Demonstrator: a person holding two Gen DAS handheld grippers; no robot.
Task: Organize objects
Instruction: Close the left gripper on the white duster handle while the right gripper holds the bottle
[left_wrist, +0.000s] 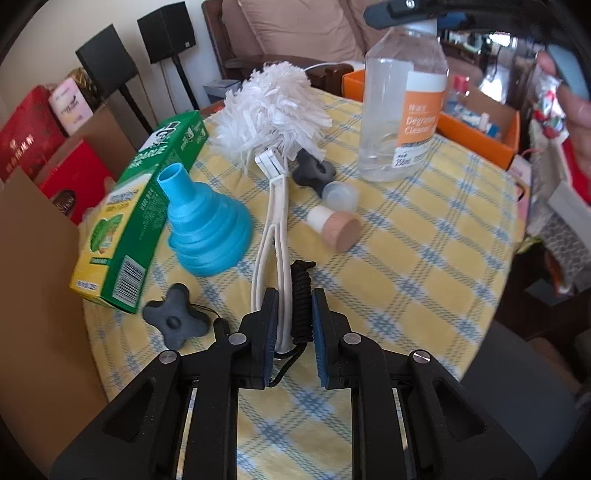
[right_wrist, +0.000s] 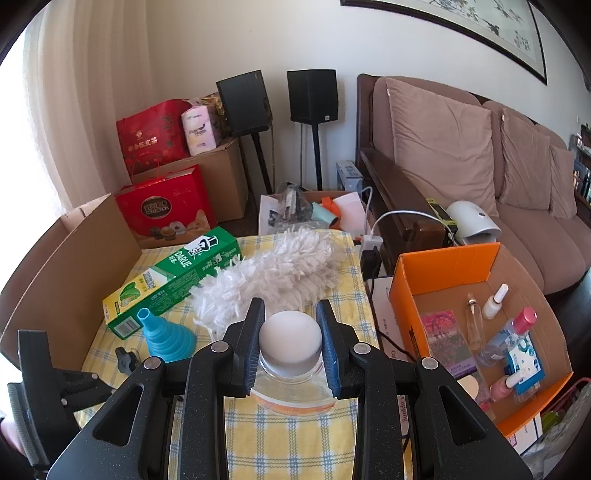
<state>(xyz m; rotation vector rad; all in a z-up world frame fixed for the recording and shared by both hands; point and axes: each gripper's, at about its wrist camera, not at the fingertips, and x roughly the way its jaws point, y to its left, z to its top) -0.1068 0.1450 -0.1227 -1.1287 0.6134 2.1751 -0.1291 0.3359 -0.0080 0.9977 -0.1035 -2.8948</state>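
Left tool (left_wrist: 293, 314) clamps duster (left_wrist: 273, 114) handle; shaft runs straight ahead. Right tool (right_wrist: 290, 328) grips bottle (right_wrist: 291, 350) cap; box (right_wrist: 443, 266) lies right.

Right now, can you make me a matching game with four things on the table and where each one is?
Things:
1. white duster
2. clear bottle
3. blue funnel
4. green box

Places:
A. lying on its side along the table's left edge
B. white cap gripped by the right tongs
C. standing wide end down beside the green box
D. handle gripped by the left tongs

Pairs: 1-D, 2-B, 3-C, 4-A
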